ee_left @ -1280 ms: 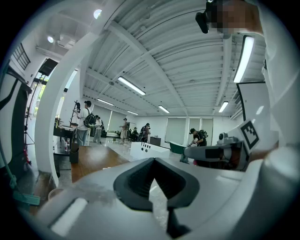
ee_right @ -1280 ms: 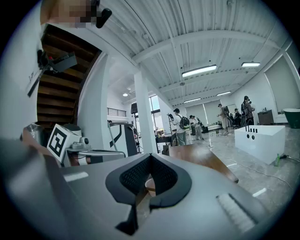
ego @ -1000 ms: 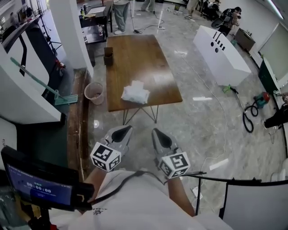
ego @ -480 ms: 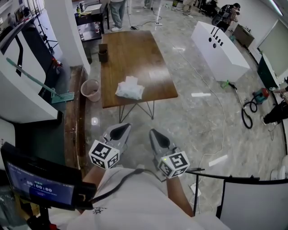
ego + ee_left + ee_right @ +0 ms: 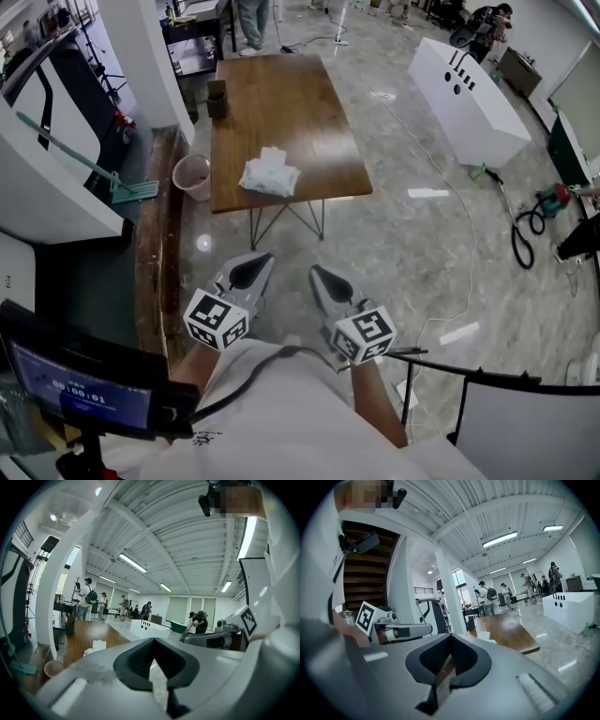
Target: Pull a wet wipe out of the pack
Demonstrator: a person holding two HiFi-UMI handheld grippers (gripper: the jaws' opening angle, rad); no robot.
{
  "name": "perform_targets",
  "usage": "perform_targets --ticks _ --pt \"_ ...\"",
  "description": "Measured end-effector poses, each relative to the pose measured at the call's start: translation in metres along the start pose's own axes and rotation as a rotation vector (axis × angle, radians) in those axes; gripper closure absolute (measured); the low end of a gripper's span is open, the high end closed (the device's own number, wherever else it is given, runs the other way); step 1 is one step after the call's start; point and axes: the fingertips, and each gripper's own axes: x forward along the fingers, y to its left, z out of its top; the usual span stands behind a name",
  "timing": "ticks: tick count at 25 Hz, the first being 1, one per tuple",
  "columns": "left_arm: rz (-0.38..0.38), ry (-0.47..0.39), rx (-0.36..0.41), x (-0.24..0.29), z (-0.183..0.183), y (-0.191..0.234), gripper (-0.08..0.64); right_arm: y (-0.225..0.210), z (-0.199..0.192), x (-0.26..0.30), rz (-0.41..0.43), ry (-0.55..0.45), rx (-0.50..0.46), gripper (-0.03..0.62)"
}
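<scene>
Starting with head view: your left gripper [image 5: 251,270] and right gripper [image 5: 328,281] sit side by side over floor, well apart from table [image 5: 309,103]. Wipe pack [image 5: 270,175] lies near table's front edge, untouched. Step likely approach; next you need to close in, then spread one pair of fingers.

Left gripper view: fingers pressed together, nothing between.

Right gripper view: same, empty. Only gripper views show pack's low side profile.

Bright, even indoor light from long white ceiling strip lamps [image 5: 133,563]. Glossy grey stone floor [image 5: 412,253] carries pale glare spots; brown wooden counter [image 5: 281,103] has a soft sheen. Shadows faint. Gripper views strongly fisheyed, corners black; left gripper [image 5: 151,644] near lens, soft-focus.
</scene>
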Motion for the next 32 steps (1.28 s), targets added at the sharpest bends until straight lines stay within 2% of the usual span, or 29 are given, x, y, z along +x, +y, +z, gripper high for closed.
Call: perform_targets --ticks 5,9,11,14,20,26,32 --pt "0.038 0.021 -0.024 -0.005 -0.014 -0.003 0.558 -0.002 -0.004 -0.010 0.015 -0.003 -0.001 0.584" --pt "0.061 0.032 0.011 -0.005 -0.013 -0.005 0.558 -0.007 -0.016 -0.025 0.015 0.018 0.021 0.584" --pt "0.062 0.030 0.022 -0.004 -0.011 -0.006 0.558 -0.010 -0.024 -0.031 0.010 0.031 0.032 0.584" --pt "0.064 0.037 -0.005 -0.001 -0.016 -0.005 0.558 -0.015 -0.034 -0.037 -0.004 0.041 0.054 0.584" --pt "0.030 0.058 -0.008 0.007 -0.021 -0.009 0.558 -0.022 -0.043 -0.032 0.002 0.059 0.099 0.584" --pt "0.027 0.054 -0.023 0.018 -0.023 0.015 0.558 -0.024 -0.034 -0.008 0.005 0.064 0.078 0.584" --pt "-0.001 0.038 -0.041 0.049 -0.014 0.062 0.558 -0.043 -0.020 0.037 -0.024 0.076 0.064 0.584"
